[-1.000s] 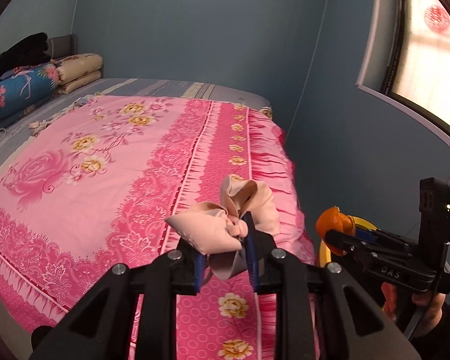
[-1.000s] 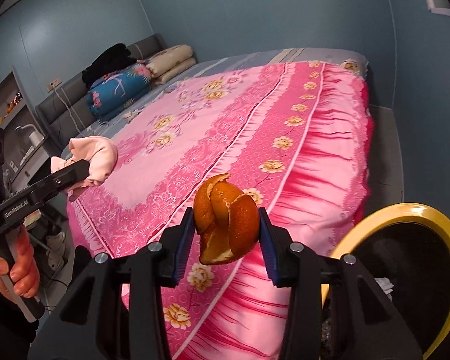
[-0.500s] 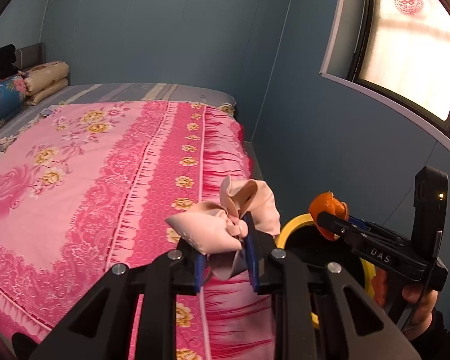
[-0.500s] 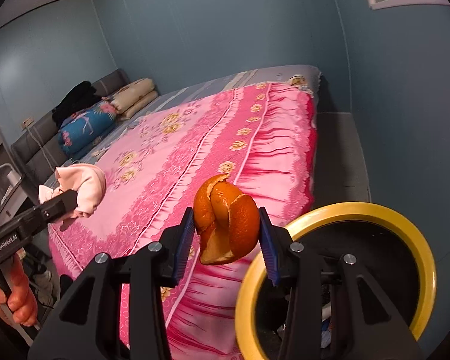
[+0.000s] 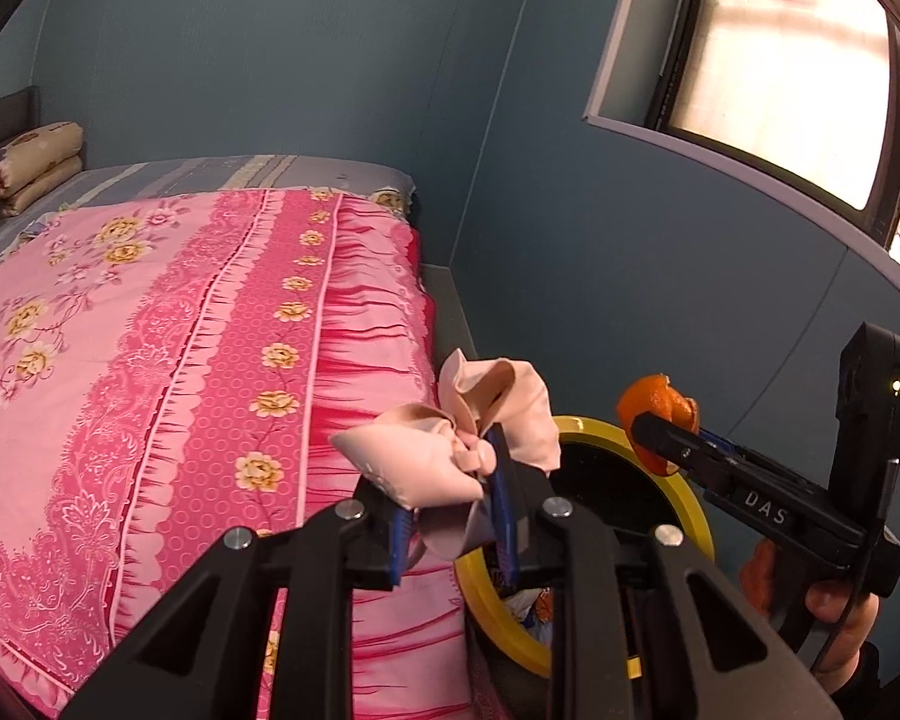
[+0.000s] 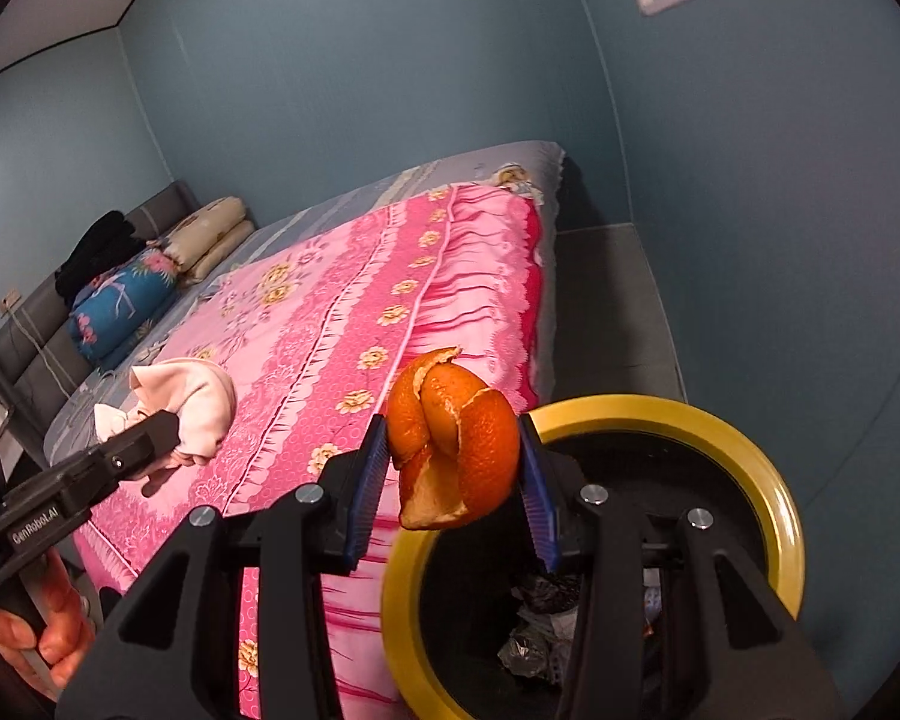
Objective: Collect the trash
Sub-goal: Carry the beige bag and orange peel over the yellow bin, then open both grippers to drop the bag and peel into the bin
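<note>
My left gripper (image 5: pixel 450 510) is shut on a crumpled pale pink tissue (image 5: pixel 450 450), held over the bed's edge beside the yellow-rimmed black trash bin (image 5: pixel 699 516). My right gripper (image 6: pixel 456 480) is shut on a curled orange peel (image 6: pixel 456 438), held above the near rim of the same bin (image 6: pixel 774 492). In the left wrist view the right gripper (image 5: pixel 654 426) and its orange peel (image 5: pixel 654 399) hang over the bin's far side. In the right wrist view the left gripper (image 6: pixel 156 429) holds the tissue (image 6: pixel 192 396) above the bedspread. Crumpled trash (image 6: pixel 540 612) lies inside the bin.
A bed with a pink floral spread (image 5: pixel 168 348) fills the left. Pillows and folded bedding (image 6: pixel 150 276) lie at its headboard. Blue walls (image 5: pixel 600 228) close in behind the bin, with a window (image 5: pixel 792 60) above. A grey floor strip (image 6: pixel 612 300) runs between bed and wall.
Both grippers have swung right from over the bed towards the bin, still holding the tissue and the peel. The bin has come into fuller view below them.
</note>
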{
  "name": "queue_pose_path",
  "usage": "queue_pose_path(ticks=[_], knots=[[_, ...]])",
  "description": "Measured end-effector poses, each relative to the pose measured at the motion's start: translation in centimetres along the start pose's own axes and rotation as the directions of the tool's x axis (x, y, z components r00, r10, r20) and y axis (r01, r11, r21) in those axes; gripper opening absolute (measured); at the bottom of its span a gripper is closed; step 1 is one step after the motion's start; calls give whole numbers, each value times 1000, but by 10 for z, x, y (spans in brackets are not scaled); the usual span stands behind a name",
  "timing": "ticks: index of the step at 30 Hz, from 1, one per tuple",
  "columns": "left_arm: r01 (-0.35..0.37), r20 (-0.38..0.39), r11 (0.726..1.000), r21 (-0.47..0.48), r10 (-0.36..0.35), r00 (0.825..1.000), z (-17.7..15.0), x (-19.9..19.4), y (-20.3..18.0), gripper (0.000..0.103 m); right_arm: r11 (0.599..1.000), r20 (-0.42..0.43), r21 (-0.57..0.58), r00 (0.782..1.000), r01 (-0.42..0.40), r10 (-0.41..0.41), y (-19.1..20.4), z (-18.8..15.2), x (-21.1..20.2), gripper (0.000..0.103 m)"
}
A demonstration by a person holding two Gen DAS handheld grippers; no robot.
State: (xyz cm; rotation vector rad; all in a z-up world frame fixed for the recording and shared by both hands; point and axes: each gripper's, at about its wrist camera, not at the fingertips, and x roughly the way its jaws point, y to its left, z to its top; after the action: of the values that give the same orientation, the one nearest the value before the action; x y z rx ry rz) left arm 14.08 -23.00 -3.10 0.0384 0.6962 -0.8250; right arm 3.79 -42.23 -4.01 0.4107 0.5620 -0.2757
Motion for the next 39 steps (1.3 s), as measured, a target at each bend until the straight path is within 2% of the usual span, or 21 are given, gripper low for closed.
queue_pose_path(ticks=[13, 27, 33, 39], knots=[[53, -96, 997, 61, -47, 994, -14, 42, -35, 21, 992, -24, 117, 999, 50, -47, -47, -6, 1, 41], [93, -221, 994, 48, -81, 972, -34, 87, -45, 22, 977, -86, 202, 995, 68, -51, -75, -20, 17, 41], [102, -247, 994, 39, -90, 965, -40, 93, -46, 22, 971, -116, 222, 991, 88, -63, -81, -25, 25, 41], [115, -247, 993, 34, -104, 963, -41, 91, -48, 25, 970, -111, 221, 991, 103, -79, -82, -28, 25, 43]])
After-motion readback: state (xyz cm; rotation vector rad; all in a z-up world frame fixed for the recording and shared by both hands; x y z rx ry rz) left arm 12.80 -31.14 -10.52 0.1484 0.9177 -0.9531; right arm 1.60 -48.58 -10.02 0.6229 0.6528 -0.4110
